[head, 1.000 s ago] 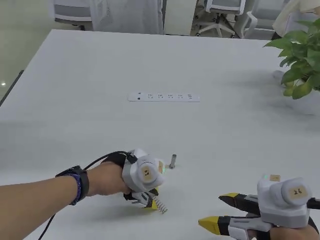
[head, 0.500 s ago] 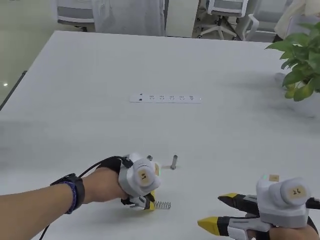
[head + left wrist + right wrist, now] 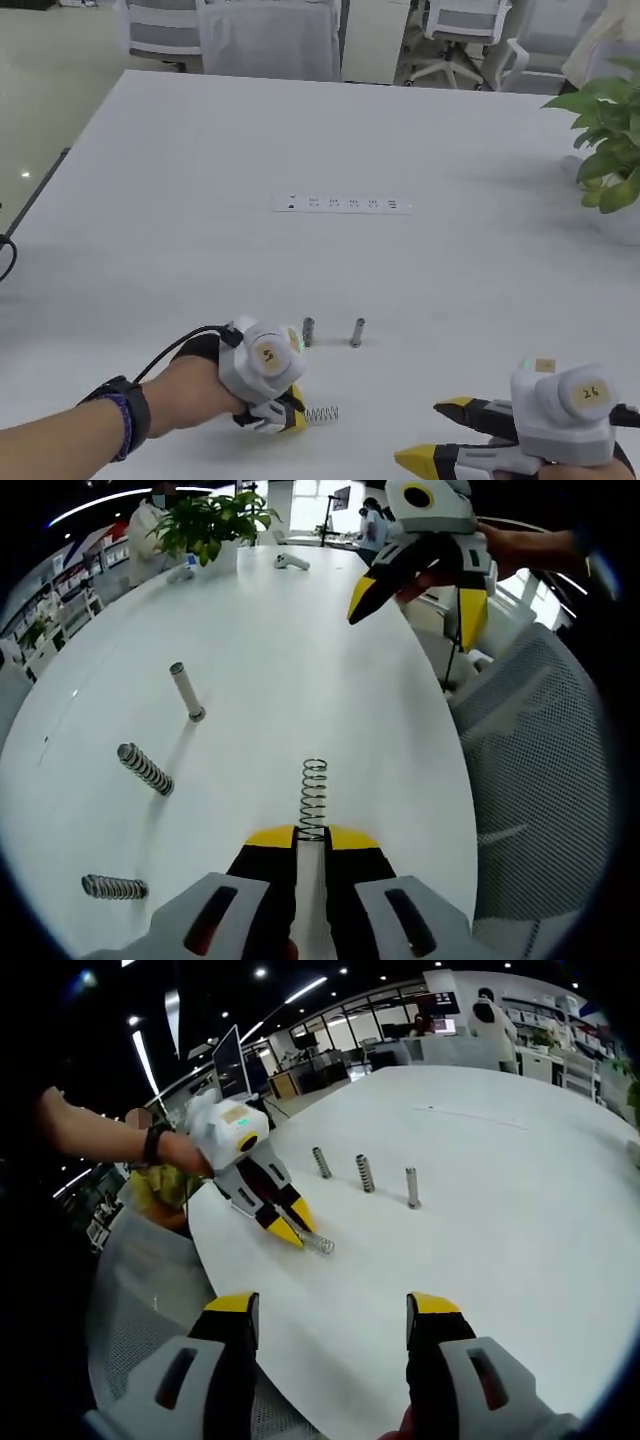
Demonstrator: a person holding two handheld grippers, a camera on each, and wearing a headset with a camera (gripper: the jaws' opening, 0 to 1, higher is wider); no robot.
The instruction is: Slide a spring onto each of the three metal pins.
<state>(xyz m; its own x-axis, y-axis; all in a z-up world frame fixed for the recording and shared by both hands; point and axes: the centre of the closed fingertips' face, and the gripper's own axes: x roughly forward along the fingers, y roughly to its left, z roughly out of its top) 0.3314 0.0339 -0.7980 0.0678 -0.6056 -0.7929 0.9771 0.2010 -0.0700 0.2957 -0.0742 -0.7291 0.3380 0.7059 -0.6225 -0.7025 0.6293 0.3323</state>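
Spring (image 3: 314, 798), slim silver coil, lies flat near bare steel pin (image 3: 186, 692), pinched endwise by left gripper (image 3: 312, 832); right gripper (image 3: 333, 1305) gapes, its view catching three pins (image 3: 364, 1173).

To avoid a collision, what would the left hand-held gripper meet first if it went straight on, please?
Past its thin metal coil spring, bare white tabletop; then perhaps the right hand-held gripper, slightly off-line; depth is unclear.

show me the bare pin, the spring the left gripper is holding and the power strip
bare pin (image 3: 357, 332), head view, middle of its shaft
spring (image 3: 314, 798), left gripper view, its middle coils
power strip (image 3: 342, 204), head view, centre of its top face
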